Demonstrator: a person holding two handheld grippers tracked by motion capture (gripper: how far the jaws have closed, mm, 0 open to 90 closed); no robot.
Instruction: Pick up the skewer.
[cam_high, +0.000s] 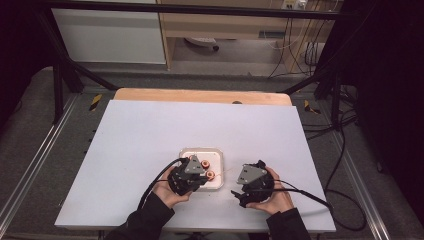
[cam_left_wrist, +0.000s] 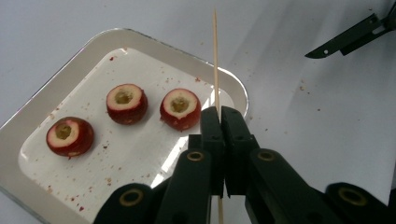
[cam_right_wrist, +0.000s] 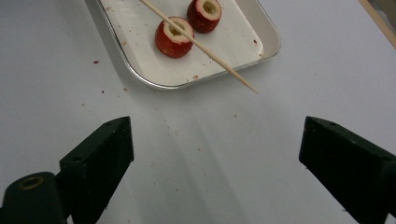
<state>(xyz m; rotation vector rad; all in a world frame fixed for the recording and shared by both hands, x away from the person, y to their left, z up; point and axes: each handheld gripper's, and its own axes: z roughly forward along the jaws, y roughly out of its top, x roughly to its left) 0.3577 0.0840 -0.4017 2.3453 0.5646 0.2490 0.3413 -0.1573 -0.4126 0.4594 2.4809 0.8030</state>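
Surface: white table top (cam_high: 150, 145) is seen across the middle of the high view, speckled with red crumbs in both gripper views.
Tray: white tray (cam_left_wrist: 140, 39) is placed at lower centre of the high view, at the left of the left gripper view.
Fruit: three cored red fruits (cam_left_wrist: 126, 103) are laid on the tray, cut side up.
Skewer: wooden skewer (cam_left_wrist: 215, 56) is clamped between the jaws of the left gripper (cam_left_wrist: 219, 119), its tip pointed to the top of that frame; in the right gripper view it is seen crossing one fruit.
Left gripper: jaws are closed tight on the skewer, beside the tray's corner.
Right gripper: right gripper (cam_right_wrist: 215, 144) is held with jaws spread wide, nothing between them, over bare table below the tray.
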